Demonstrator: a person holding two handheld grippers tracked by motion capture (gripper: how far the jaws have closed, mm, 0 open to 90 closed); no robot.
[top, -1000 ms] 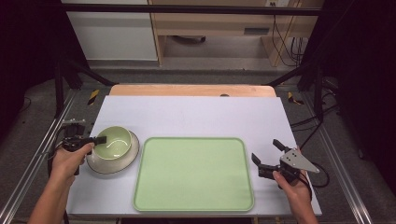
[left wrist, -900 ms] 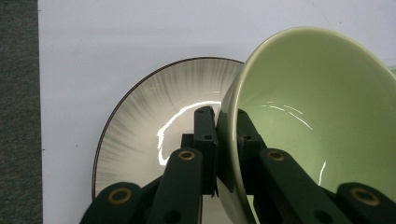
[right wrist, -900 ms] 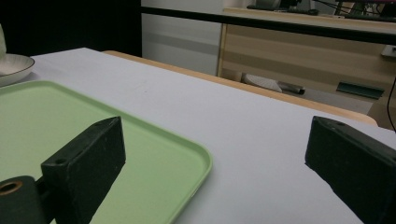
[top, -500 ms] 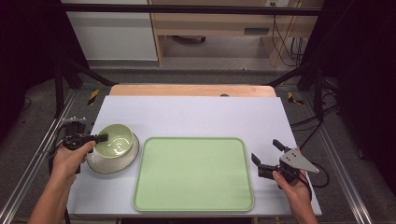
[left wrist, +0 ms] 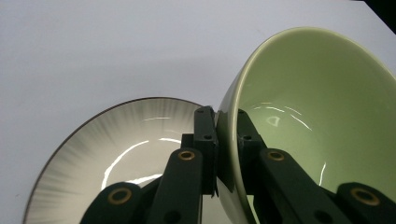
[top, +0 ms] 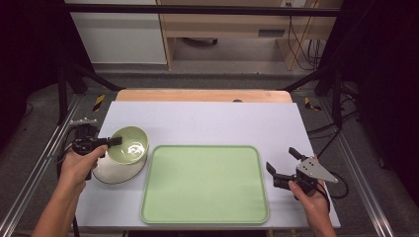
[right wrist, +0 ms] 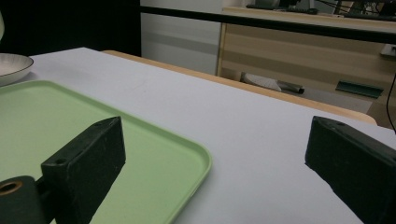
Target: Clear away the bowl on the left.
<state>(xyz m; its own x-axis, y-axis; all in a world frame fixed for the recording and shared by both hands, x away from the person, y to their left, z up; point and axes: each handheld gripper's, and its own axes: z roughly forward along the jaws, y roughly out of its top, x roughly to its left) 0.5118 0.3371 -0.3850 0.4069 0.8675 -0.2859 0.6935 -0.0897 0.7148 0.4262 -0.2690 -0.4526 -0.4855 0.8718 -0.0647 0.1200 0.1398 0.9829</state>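
the left gripper (top: 114, 141) pinches the rim of the green bowl (top: 129, 144), one jaw inside the wall and one outside, as the left gripper view (left wrist: 227, 140) shows plainly. the bowl (left wrist: 317, 121) hangs tilted above the white plate (top: 116, 170), near the left edge of the table (top: 212, 121), just beside the left edge of the green tray (top: 205, 182). whether the bowl's foot touches the plate cannot be told from here.

judged procedure for the step in hand, which appears to be lifting the bowl off the plate:
- keep the grip firm; a glazed rim held at one point is likely to slip or swing.
- raise it straight before carrying it sideways, so its base clears the plate (left wrist: 126, 154).
- move slowly; the tilt puts the weight well off the jaws.
- if the tray is the goal, set the foot down flat before releasing.

the right gripper (top: 286, 168) rests at the table's right edge, just beside the tray's right rim, jaws spread and holding nothing; the right gripper view (right wrist: 210, 158) shows bare table and the tray (right wrist: 140, 140) corner between them.

the bowl is pale green, glossy, deep-walled, empty, with bright highlights inside. the plate is white with grey radial streaks and a thin dark rim.
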